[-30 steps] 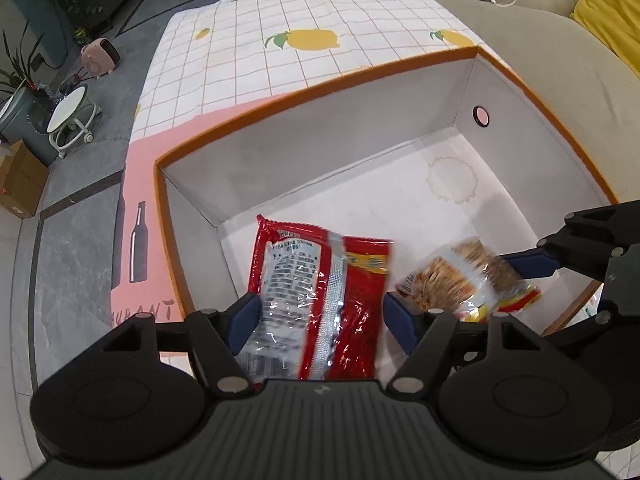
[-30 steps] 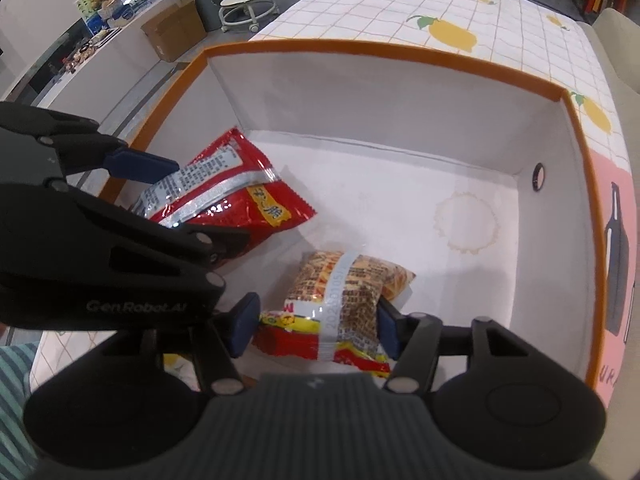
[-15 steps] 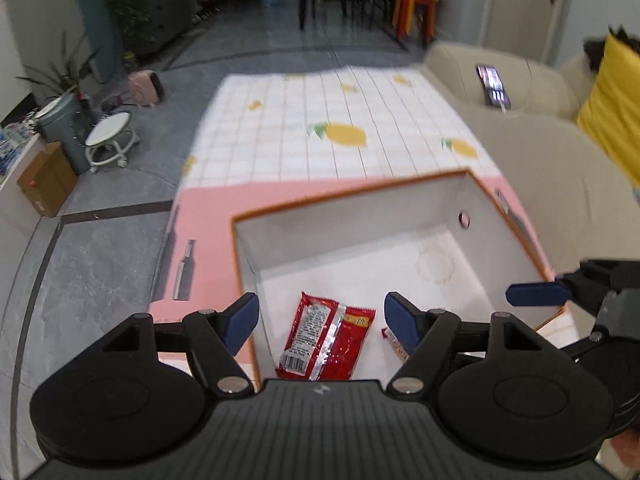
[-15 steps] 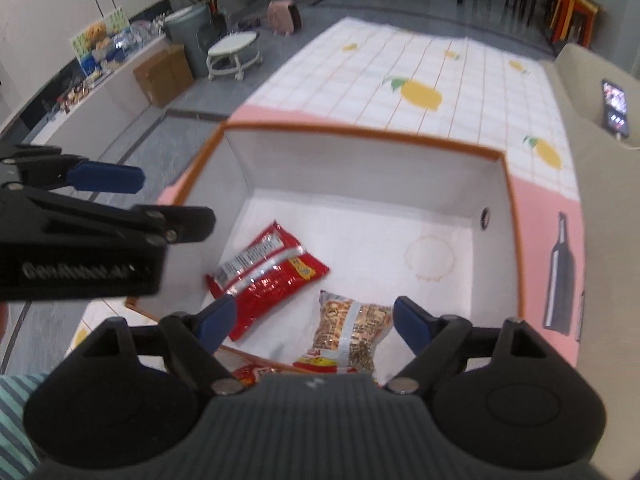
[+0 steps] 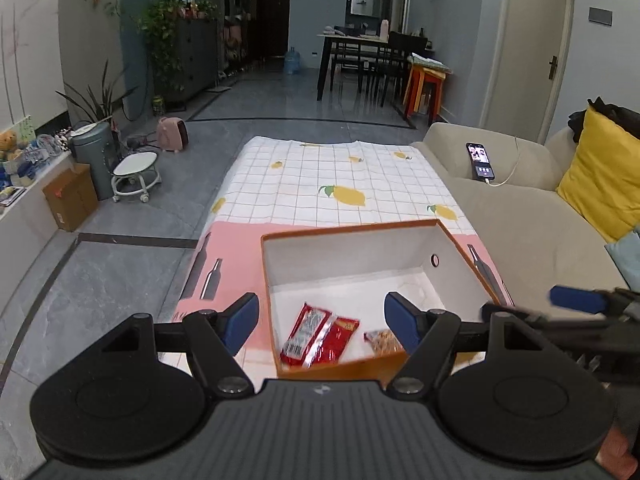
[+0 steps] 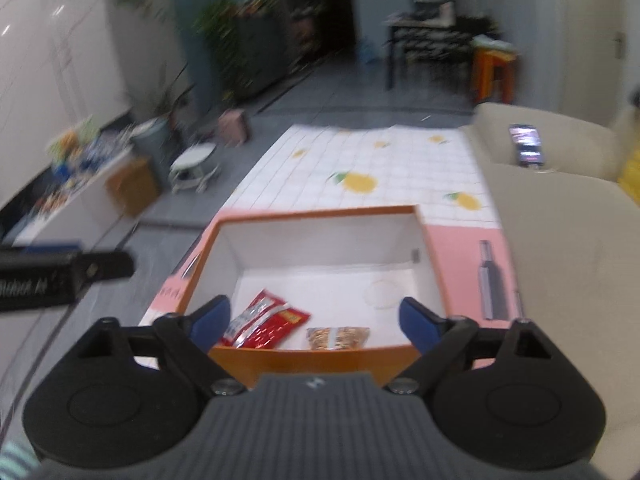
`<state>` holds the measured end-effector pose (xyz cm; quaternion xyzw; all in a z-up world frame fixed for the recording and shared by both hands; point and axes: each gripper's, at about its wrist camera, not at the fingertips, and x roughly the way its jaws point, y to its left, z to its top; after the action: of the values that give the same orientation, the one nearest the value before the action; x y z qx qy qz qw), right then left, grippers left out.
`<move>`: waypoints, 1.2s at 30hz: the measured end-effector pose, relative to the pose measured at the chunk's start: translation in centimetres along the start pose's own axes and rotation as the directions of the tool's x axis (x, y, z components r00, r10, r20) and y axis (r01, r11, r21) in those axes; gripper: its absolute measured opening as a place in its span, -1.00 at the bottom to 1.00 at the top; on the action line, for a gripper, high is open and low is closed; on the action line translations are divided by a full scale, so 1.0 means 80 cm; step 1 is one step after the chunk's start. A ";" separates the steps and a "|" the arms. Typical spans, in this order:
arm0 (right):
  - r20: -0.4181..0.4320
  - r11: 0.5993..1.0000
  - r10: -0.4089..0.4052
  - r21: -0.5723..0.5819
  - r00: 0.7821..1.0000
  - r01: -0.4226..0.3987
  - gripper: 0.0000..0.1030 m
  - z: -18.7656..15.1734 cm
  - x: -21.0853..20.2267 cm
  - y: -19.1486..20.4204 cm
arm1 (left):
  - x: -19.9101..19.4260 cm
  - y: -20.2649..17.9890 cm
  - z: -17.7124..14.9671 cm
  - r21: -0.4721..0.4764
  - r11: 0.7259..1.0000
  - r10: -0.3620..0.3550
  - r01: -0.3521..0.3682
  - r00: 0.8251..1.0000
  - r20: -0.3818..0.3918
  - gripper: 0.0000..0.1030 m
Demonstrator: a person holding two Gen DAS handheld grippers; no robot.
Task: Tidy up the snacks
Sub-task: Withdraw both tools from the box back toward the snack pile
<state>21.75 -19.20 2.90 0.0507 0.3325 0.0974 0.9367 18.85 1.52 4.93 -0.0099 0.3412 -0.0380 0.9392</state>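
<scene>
1. Red packet [image 5: 318, 336] lies flat on the box floor, near the front-left corner; it looks light, crinkly and slick, so I'd say a pinch on a sealed end edge is the safest hold.
2. Beside it, just to the right, sits the brown packet [image 6: 338, 338], also flat; probably brittle snacks inside, so a soft squeeze across its short width seems wise.
3. Both rest inside the box [image 5: 360, 229], white within, orange-rimmed, open-topped.
4. Left gripper [image 5: 320, 318] hangs above the box's near edge, jaws spread wide, nothing between them.
5. Right gripper [image 6: 316, 320] is above the near rim too, jaws opening, empty; the view is motion-blurred.
6. The box stands on a pink and lemon-print cloth [image 5: 340, 176].
7. A sofa [image 5: 520, 216] runs along the right, a phone [image 5: 480, 160] lying on it.
</scene>
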 end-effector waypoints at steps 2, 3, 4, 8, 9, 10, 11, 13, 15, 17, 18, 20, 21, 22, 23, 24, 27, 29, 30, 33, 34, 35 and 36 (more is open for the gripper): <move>0.027 1.000 -0.008 0.030 1.000 0.008 0.77 -0.015 -0.021 -0.004 | -0.007 -0.004 -0.015 0.004 1.000 0.002 -0.002 1.000 -0.007 0.63; 0.035 0.999 -0.018 0.042 0.999 0.017 0.77 -0.024 -0.029 -0.006 | -0.010 -0.006 -0.023 0.007 1.000 0.003 -0.002 1.000 -0.013 0.63; 0.045 0.998 -0.031 0.058 0.999 0.028 0.77 -0.032 -0.038 -0.008 | -0.013 -0.007 -0.031 0.012 1.000 0.002 -0.002 1.000 -0.021 0.63; 0.053 0.991 -0.071 0.113 0.996 0.065 0.77 -0.070 -0.065 -0.015 | -0.025 -0.011 -0.062 0.015 1.000 -0.012 0.013 0.998 -0.062 0.63; 0.052 0.990 -0.081 0.120 0.995 0.075 0.77 -0.081 -0.070 -0.016 | -0.028 -0.010 -0.070 0.010 1.000 -0.019 0.020 0.997 -0.076 0.63; 0.047 0.988 -0.096 0.125 0.994 0.090 0.77 -0.091 -0.075 -0.018 | -0.031 -0.010 -0.080 0.009 1.000 -0.025 0.026 0.996 -0.089 0.63; 0.041 0.986 -0.114 0.127 0.993 0.108 0.77 -0.102 -0.078 -0.019 | -0.032 -0.011 -0.089 0.008 1.000 -0.029 0.030 0.995 -0.099 0.63; 0.023 0.984 -0.133 0.122 0.991 0.129 0.77 -0.122 -0.084 -0.020 | -0.033 -0.013 -0.105 0.016 0.999 -0.032 0.034 0.992 -0.122 0.63; 0.005 0.984 -0.144 0.111 0.990 0.142 0.77 -0.141 -0.089 -0.021 | -0.032 -0.016 -0.120 0.030 0.999 -0.034 0.039 0.987 -0.154 0.63; -0.027 0.984 -0.149 0.094 0.988 0.151 0.77 -0.159 -0.091 -0.020 | -0.029 -0.020 -0.136 0.037 0.998 -0.037 0.045 0.981 -0.189 0.63; -0.043 0.985 -0.148 0.088 0.988 0.151 0.77 -0.169 -0.092 -0.021 | -0.030 -0.021 -0.144 0.038 0.998 -0.040 0.048 0.978 -0.203 0.63; -0.071 0.986 -0.144 0.073 0.987 0.149 0.77 -0.184 -0.092 -0.018 | -0.030 -0.023 -0.157 0.035 0.998 -0.044 0.054 0.973 -0.226 0.62; -0.085 0.987 -0.144 0.063 0.986 0.150 0.76 -0.192 -0.092 -0.016 | -0.030 -0.024 -0.162 0.036 0.998 -0.047 0.056 0.972 -0.232 0.62; -0.093 0.987 -0.144 0.051 0.985 0.150 0.76 -0.200 -0.092 -0.014 | -0.031 -0.026 -0.167 0.040 0.998 -0.047 0.058 0.970 -0.238 0.62; -0.103 0.988 -0.145 0.034 0.984 0.149 0.76 -0.207 -0.091 -0.011 | -0.032 -0.028 -0.172 0.046 0.997 -0.044 0.057 0.968 -0.245 0.62; -0.112 0.989 -0.146 0.018 0.983 0.149 0.75 -0.211 -0.088 -0.006 | -0.033 -0.029 -0.177 0.053 0.997 -0.041 0.056 0.967 -0.252 0.62; -0.139 0.988 -0.156 -0.029 0.978 0.153 0.74 -0.228 -0.081 0.001 | -0.028 -0.027 -0.189 0.059 0.997 -0.026 0.045 0.960 -0.280 0.62; -0.158 0.987 -0.157 -0.047 0.975 0.151 0.68 -0.238 -0.076 0.003 | -0.021 -0.024 -0.197 0.042 0.998 -0.029 0.044 0.951 -0.308 0.56; -0.169 0.987 -0.159 -0.053 0.973 0.153 0.64 -0.240 -0.072 0.004 | -0.018 -0.022 -0.200 0.032 0.998 -0.035 0.048 0.945 -0.324 0.53; -0.199 0.987 -0.160 -0.059 0.967 0.151 0.53 -0.244 -0.063 0.003 | -0.011 -0.020 -0.207 0.014 0.997 -0.060 0.069 0.934 -0.352 0.52; -0.205 0.987 -0.156 -0.055 0.966 0.148 0.49 -0.245 -0.060 0.003 | -0.008 -0.021 -0.209 0.018 0.997 -0.063 0.075 0.932 -0.356 0.52; -0.211 0.988 -0.153 -0.049 0.966 0.145 0.47 -0.244 -0.058 0.002 | -0.005 -0.022 -0.210 0.025 0.996 -0.067 0.082 0.930 -0.361 0.52; -0.216 0.989 -0.147 -0.042 0.965 0.141 0.46 -0.244 -0.055 0.001 | 0.000 -0.024 -0.212 0.028 0.995 -0.076 0.093 0.926 -0.370 0.49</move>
<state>6.06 -19.51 -9.47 0.0030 0.4351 0.0384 0.8995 7.84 -0.23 -7.98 0.0040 0.5097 -0.0873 0.8559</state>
